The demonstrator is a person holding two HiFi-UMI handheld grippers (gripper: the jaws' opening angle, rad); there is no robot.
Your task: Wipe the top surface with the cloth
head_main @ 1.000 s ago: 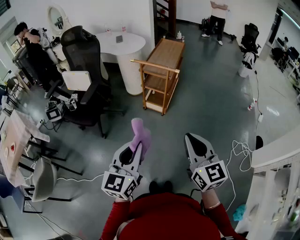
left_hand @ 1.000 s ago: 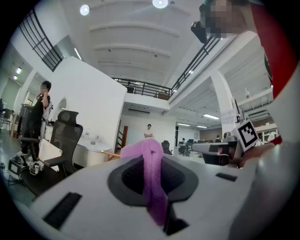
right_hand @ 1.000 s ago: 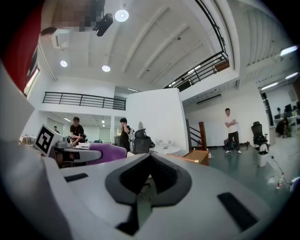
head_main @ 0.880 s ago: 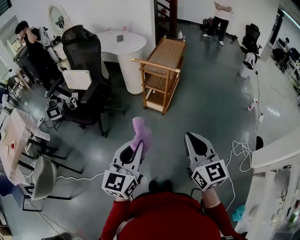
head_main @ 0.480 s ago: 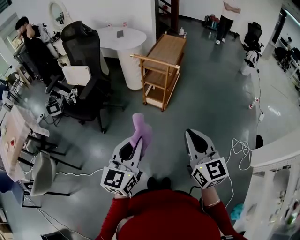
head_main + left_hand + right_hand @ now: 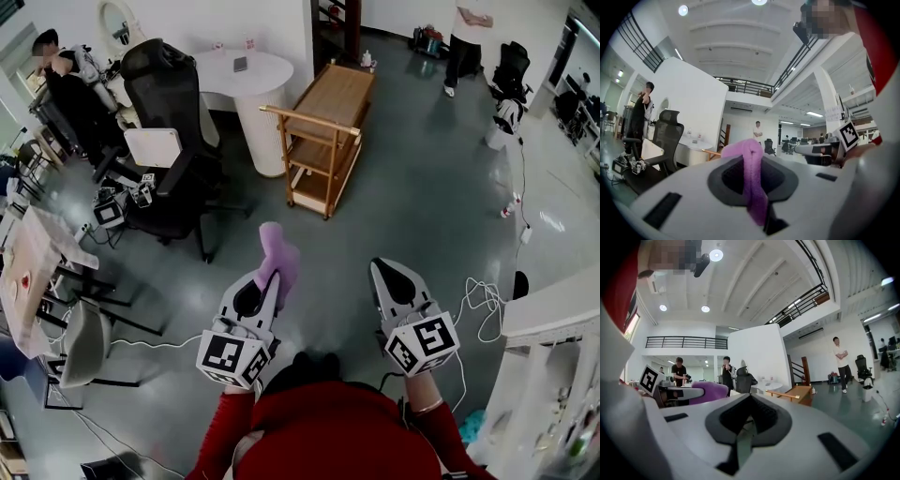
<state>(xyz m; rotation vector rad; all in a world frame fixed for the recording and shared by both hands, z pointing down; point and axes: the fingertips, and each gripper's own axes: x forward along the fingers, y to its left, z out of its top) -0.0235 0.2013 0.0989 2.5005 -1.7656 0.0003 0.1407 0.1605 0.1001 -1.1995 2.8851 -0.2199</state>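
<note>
Barely anything moved in the last second: cart [image 6: 325,112] sits marginally higher in the head view, the bystander [image 6: 466,42] beyond the cart has stepped right, and left gripper [image 6: 269,281] drifted slightly left with the same grip. Left jaws are clenched on the purple cloth [image 6: 279,255], pinched along a fold, so a wad sticks out past the tips and the rest runs down between the jaws. My read: that leaves a loose pad ahead of the jaws to press flat. Cloth is well short of the cart, over bare floor [image 6: 412,206], touching no surface. Right gripper [image 6: 379,272] rides level beside the left, jaws drawn together on nothing. It looks parked, maybe spare for steadying the cart. Both point toward the cart, so I'd guess its top shelf is the target, but the round bench [image 6: 246,73] left of the cart is also possible. Wiping not started, still approach. Next move needs closing the gap and setting the wad down flat.
</note>
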